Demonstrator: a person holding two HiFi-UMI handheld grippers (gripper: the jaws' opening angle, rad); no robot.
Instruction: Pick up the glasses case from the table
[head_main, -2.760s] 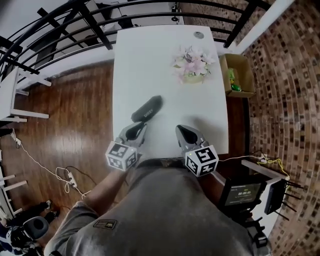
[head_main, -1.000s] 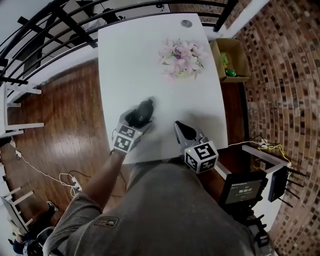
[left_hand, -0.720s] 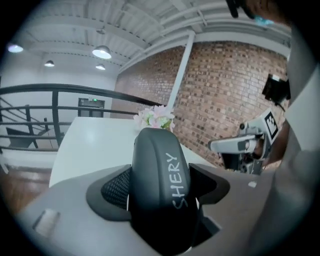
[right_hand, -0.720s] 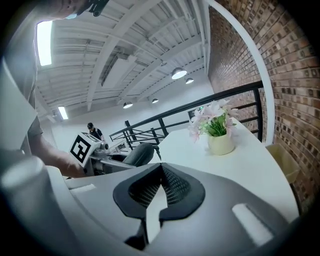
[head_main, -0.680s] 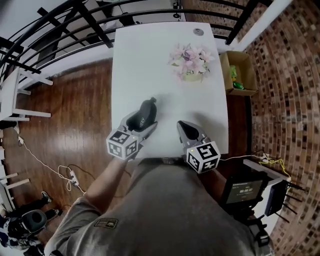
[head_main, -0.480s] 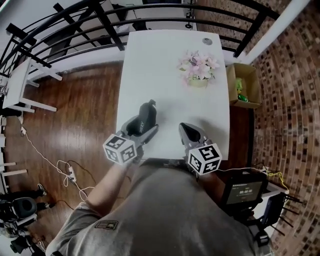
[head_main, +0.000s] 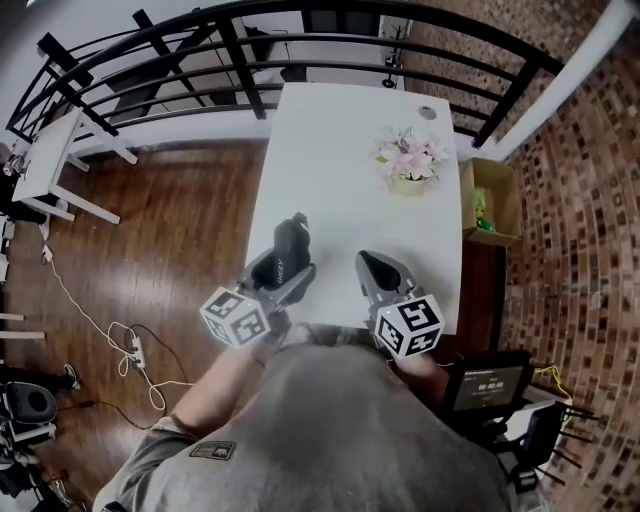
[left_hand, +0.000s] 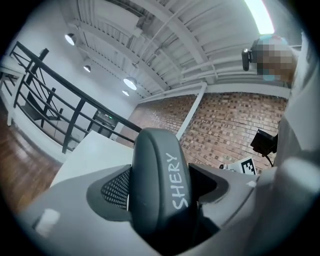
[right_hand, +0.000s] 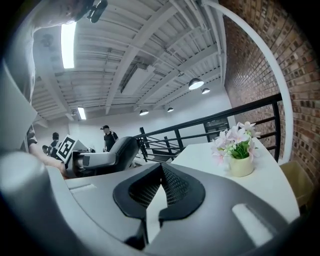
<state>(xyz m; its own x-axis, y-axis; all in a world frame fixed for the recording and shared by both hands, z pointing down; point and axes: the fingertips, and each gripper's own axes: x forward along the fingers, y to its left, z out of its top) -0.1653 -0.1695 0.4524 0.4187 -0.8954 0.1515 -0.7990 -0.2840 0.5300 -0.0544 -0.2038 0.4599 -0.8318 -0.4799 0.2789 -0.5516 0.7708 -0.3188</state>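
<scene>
The dark grey glasses case with white lettering is held up off the white table, tilted upward, in my left gripper, which is shut on its near end. In the left gripper view the case stands upright between the two jaws and fills the gap. My right gripper hovers over the table's near right part, shut with nothing between its jaws. In the right gripper view its pads meet, and the case in the left gripper shows to the left.
A pot of pink flowers stands at the table's far right, seen also as flowers in the right gripper view. A black railing runs behind the table. A cardboard box sits on the floor to the right. A cable lies on the wood floor at left.
My left gripper closed on the case, which lay flat on the table, and lifted it up and toward me, tilting it upright. The right gripper stayed about where it was.
</scene>
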